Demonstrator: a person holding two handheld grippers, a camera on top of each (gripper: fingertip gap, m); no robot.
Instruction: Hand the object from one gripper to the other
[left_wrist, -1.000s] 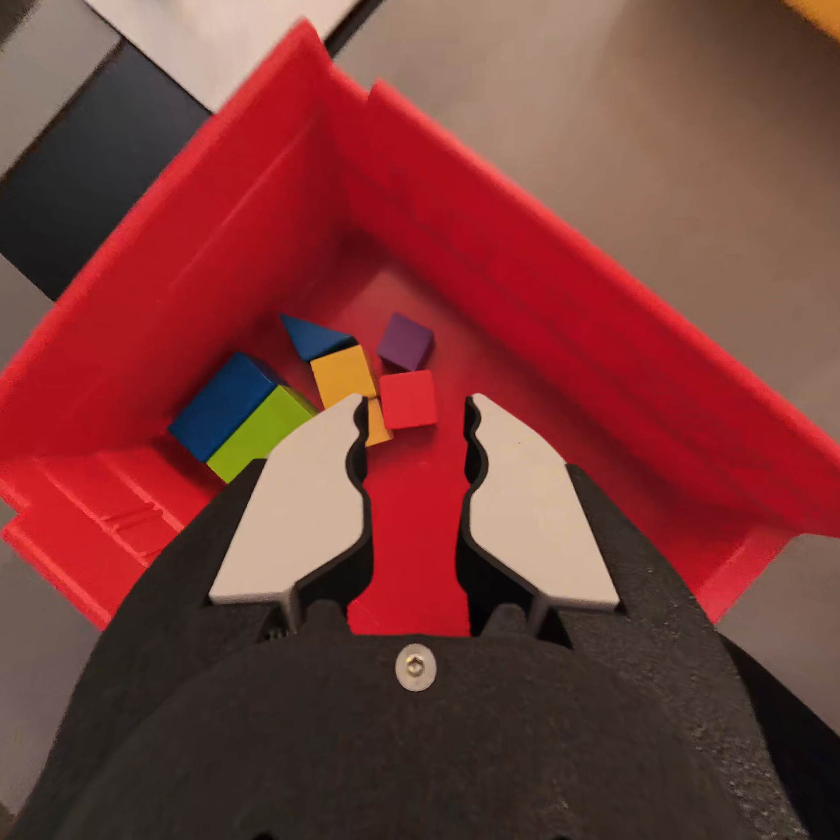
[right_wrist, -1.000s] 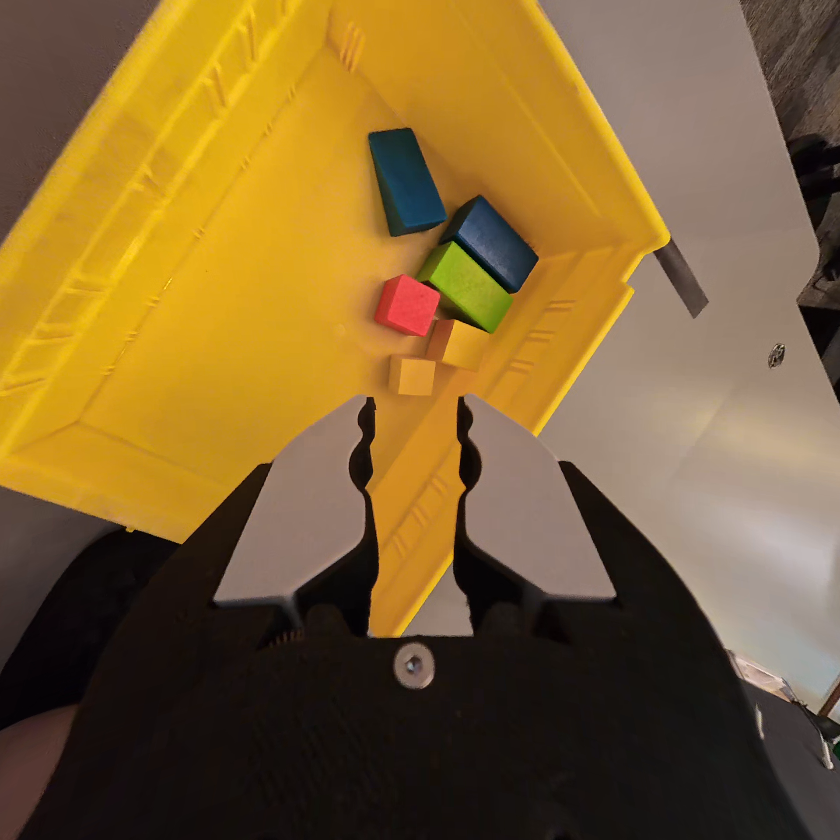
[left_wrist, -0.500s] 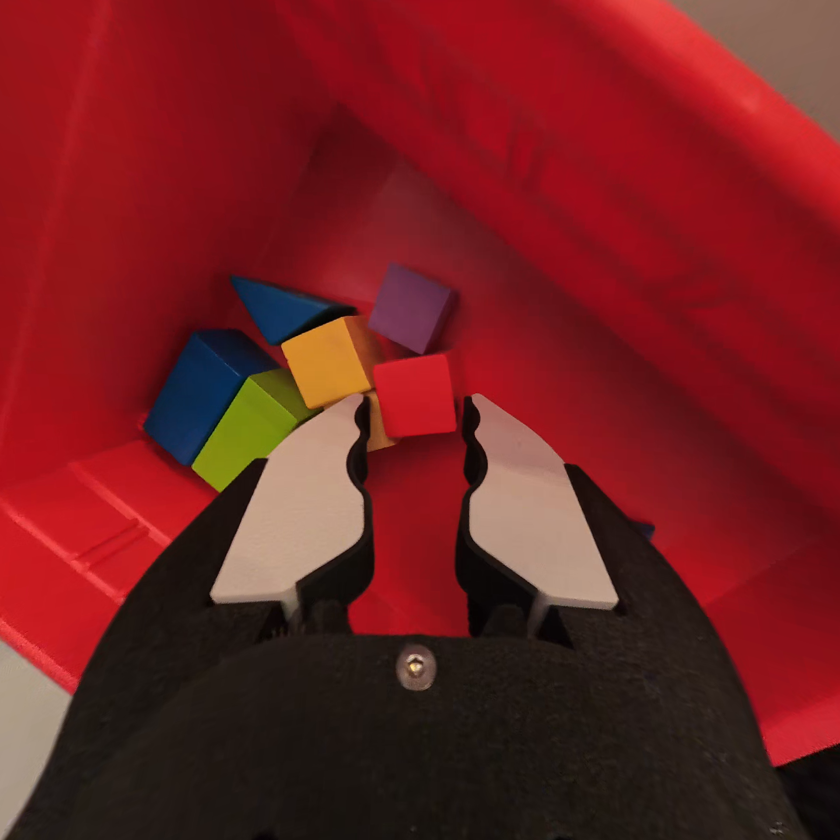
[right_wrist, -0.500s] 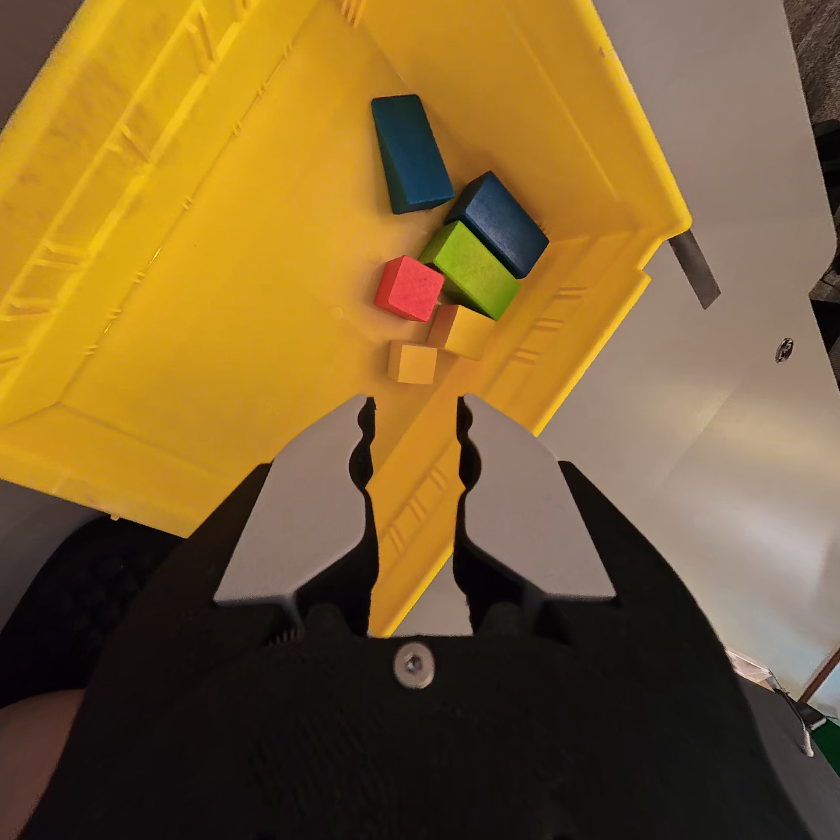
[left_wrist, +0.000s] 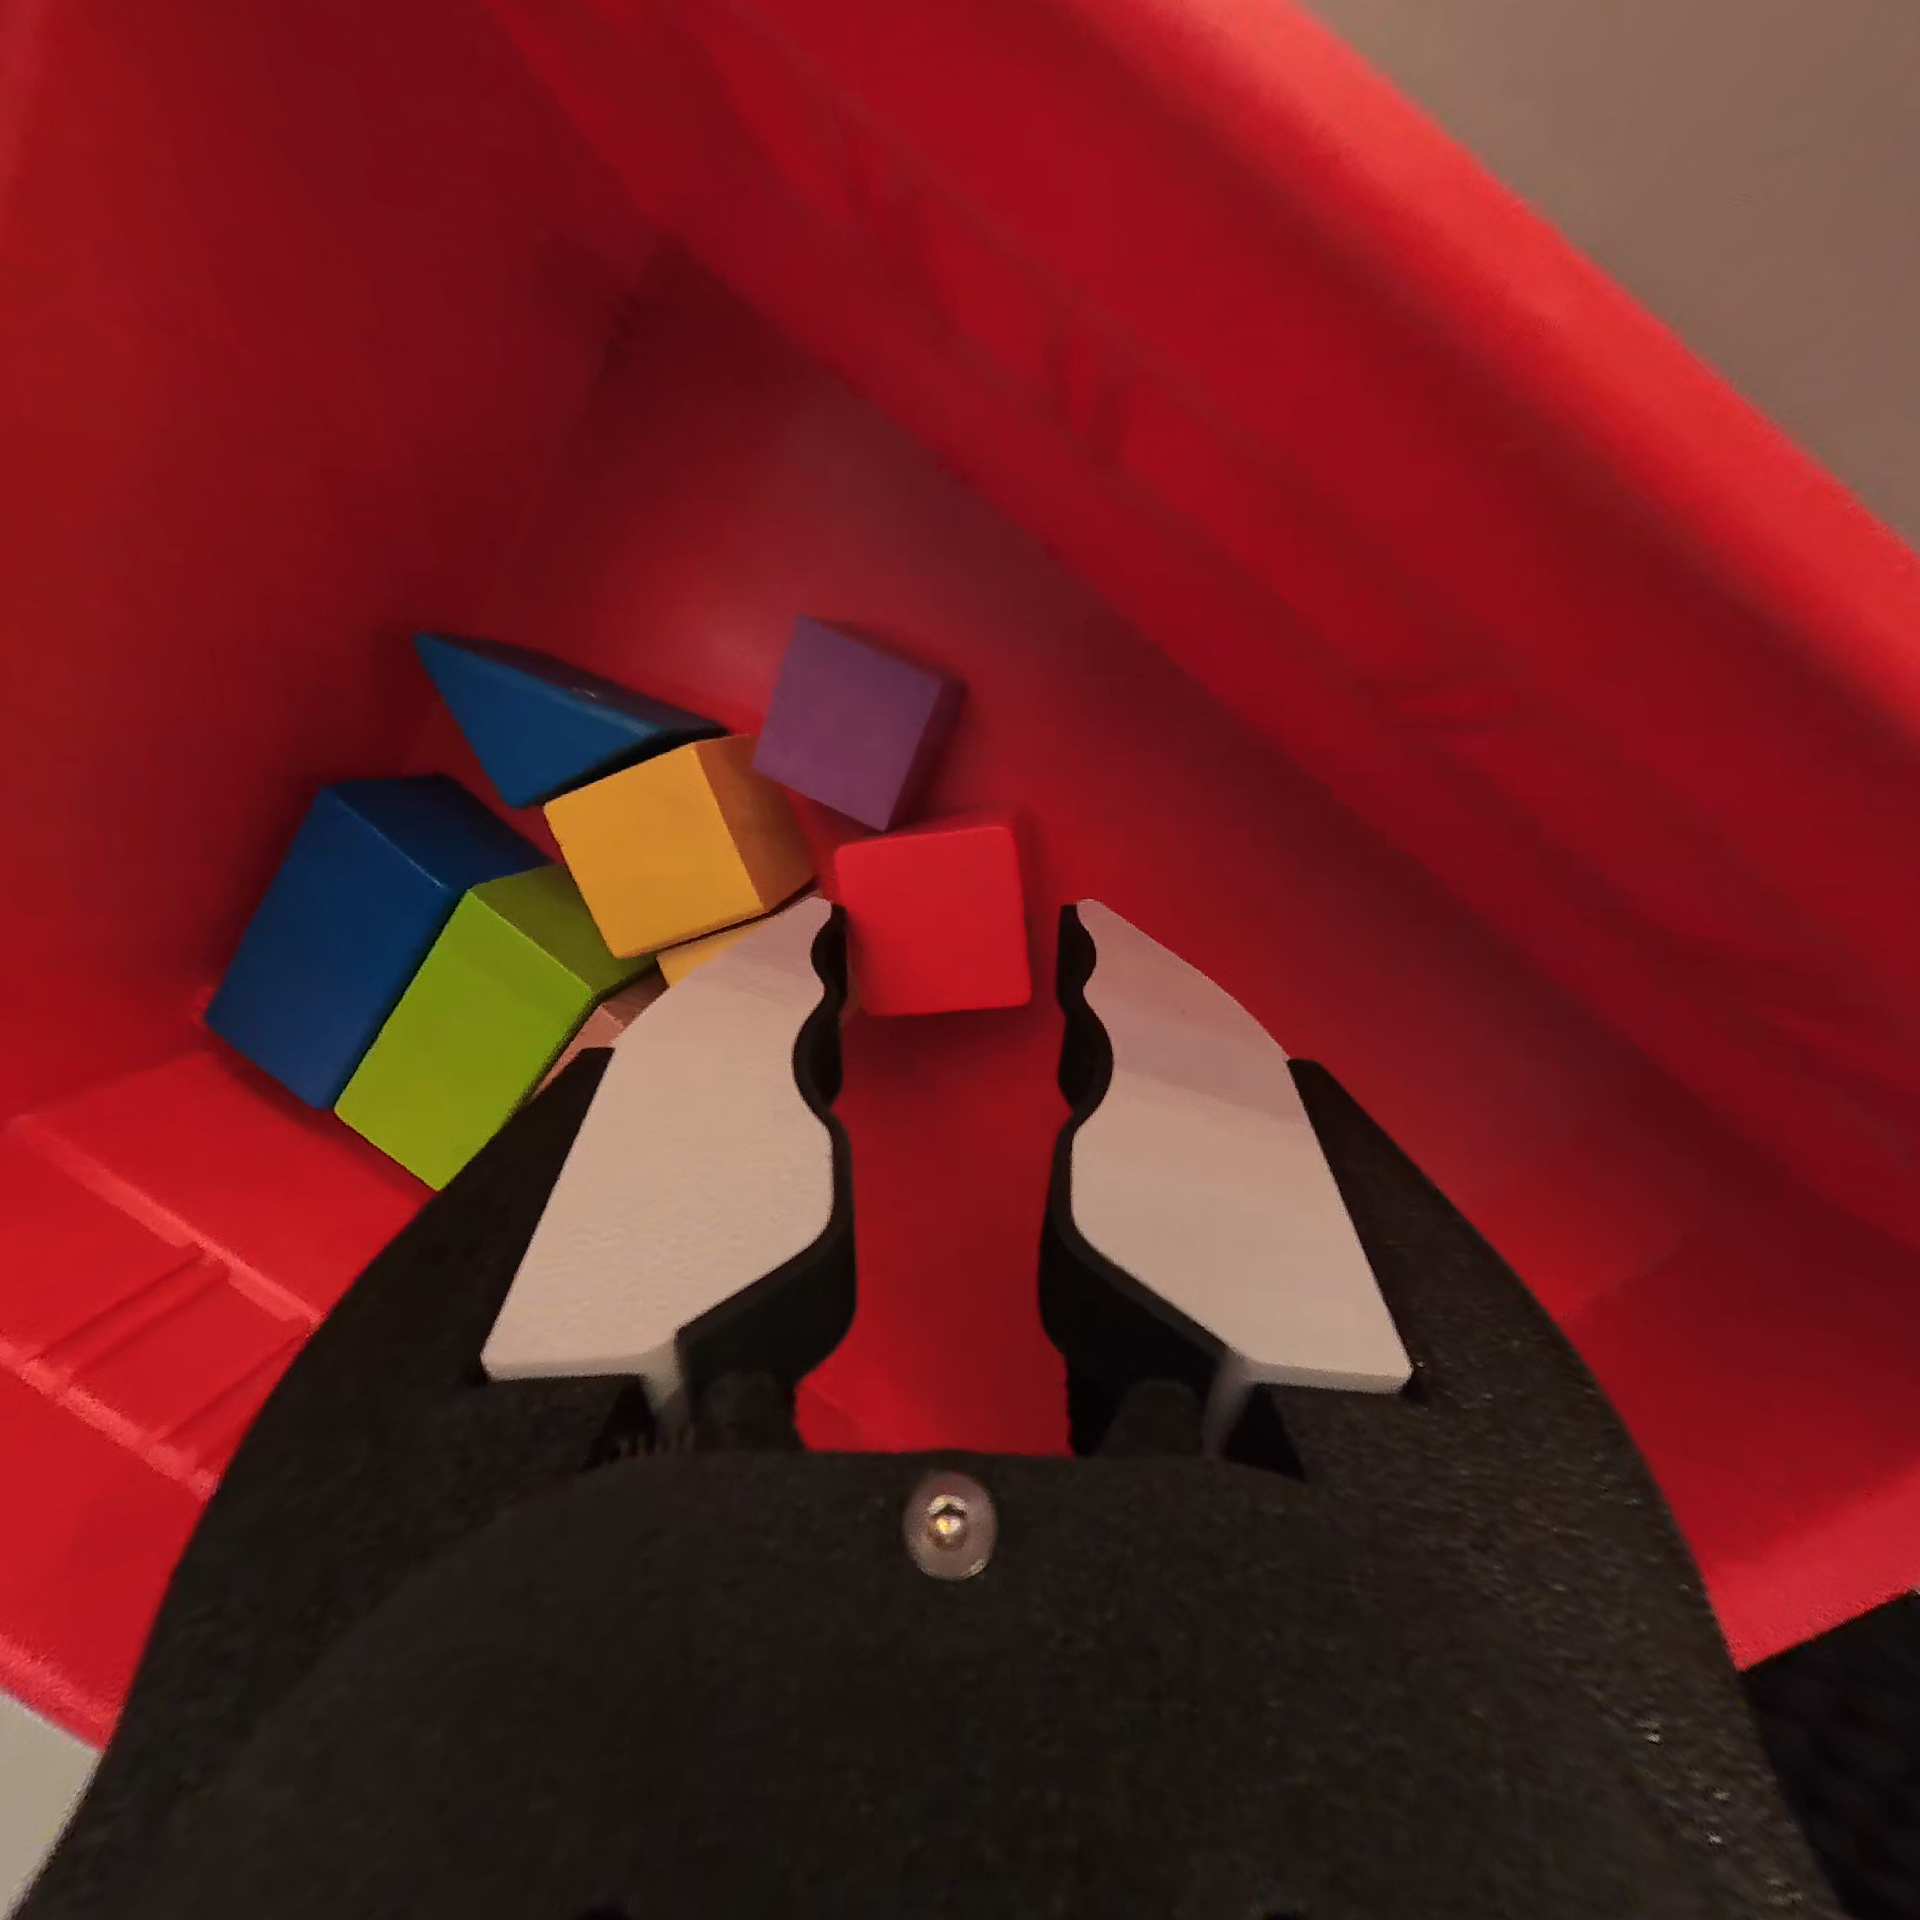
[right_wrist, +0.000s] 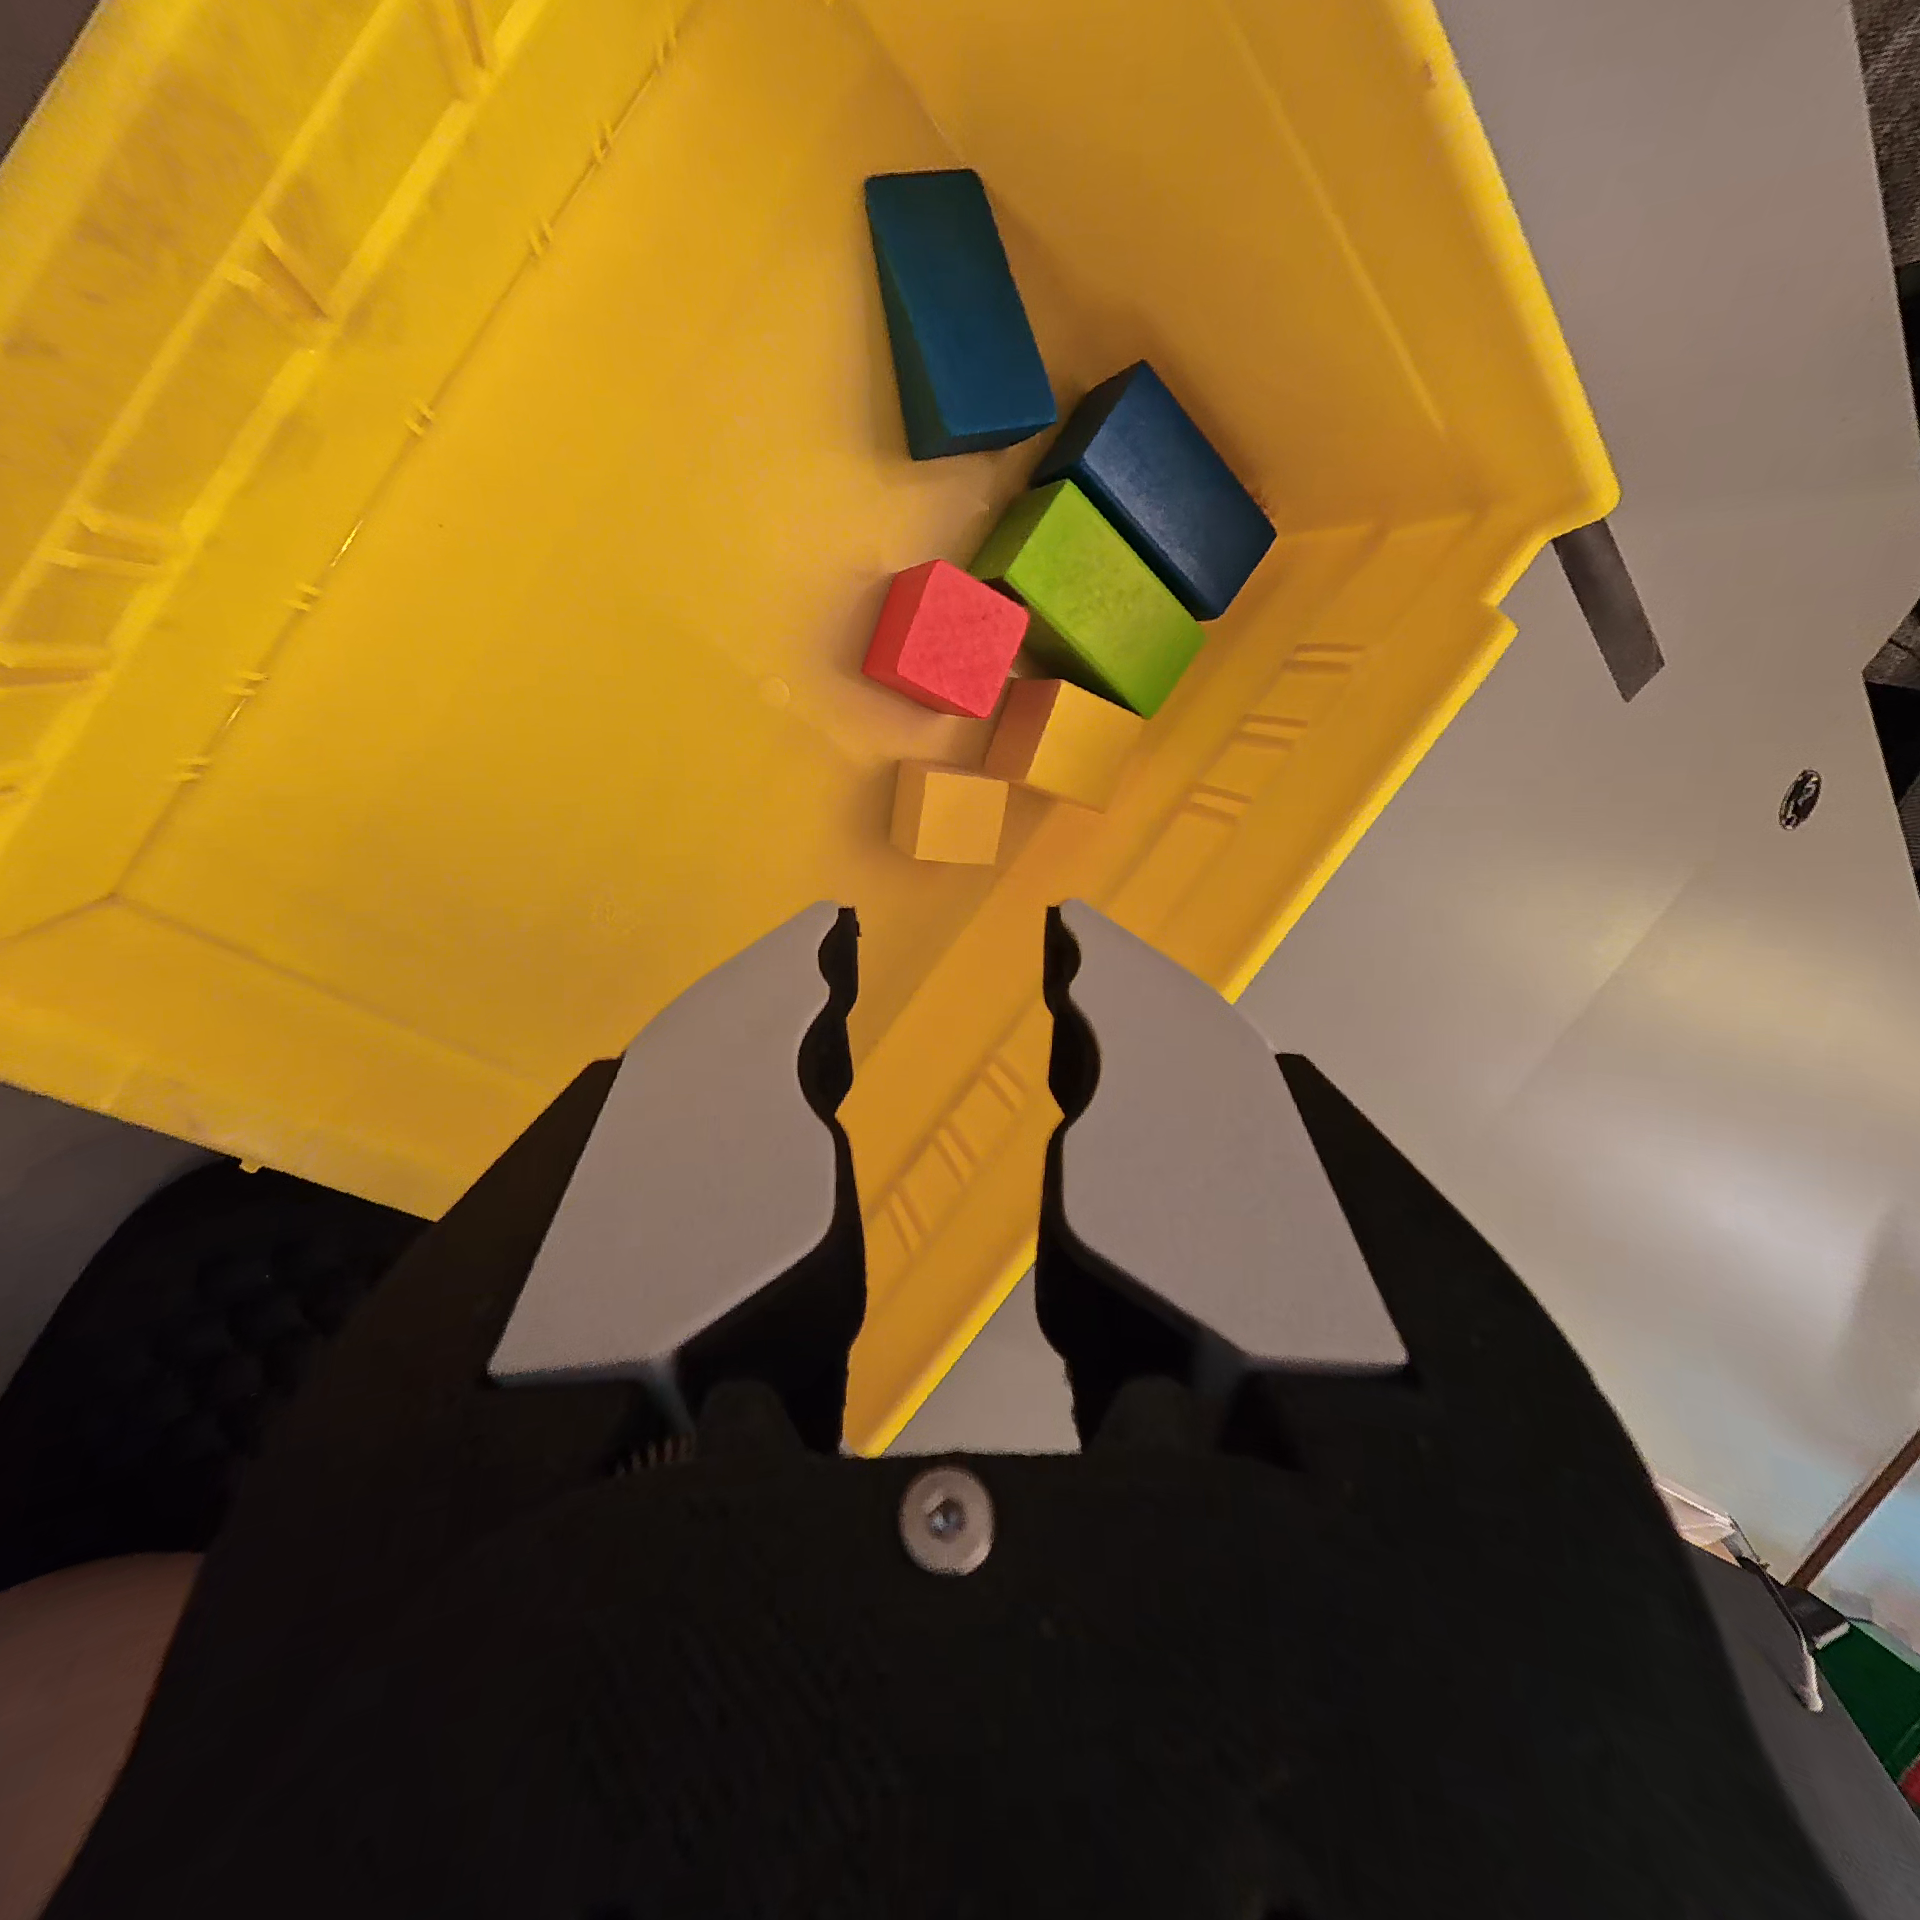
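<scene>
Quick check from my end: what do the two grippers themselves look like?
They look identical: the left gripper and right gripper each have a rough, matte black body, two pale grey angular jaws with wavy black inner edges, and one silver screw at the base. No cables or sleeves are visible.

Left hand-held gripper (left_wrist: 943, 940): jaws stood apart, grey fingers (left_wrist: 717, 1122) parted with a clear gap between the tips, nothing clamped. Black body filled the lower part of its view, pointed downward and forward.

Right hand-held gripper (right_wrist: 951, 935): jaws likewise apart, fingers (right_wrist: 1184, 1132) parted, empty, pointed downward.
</scene>
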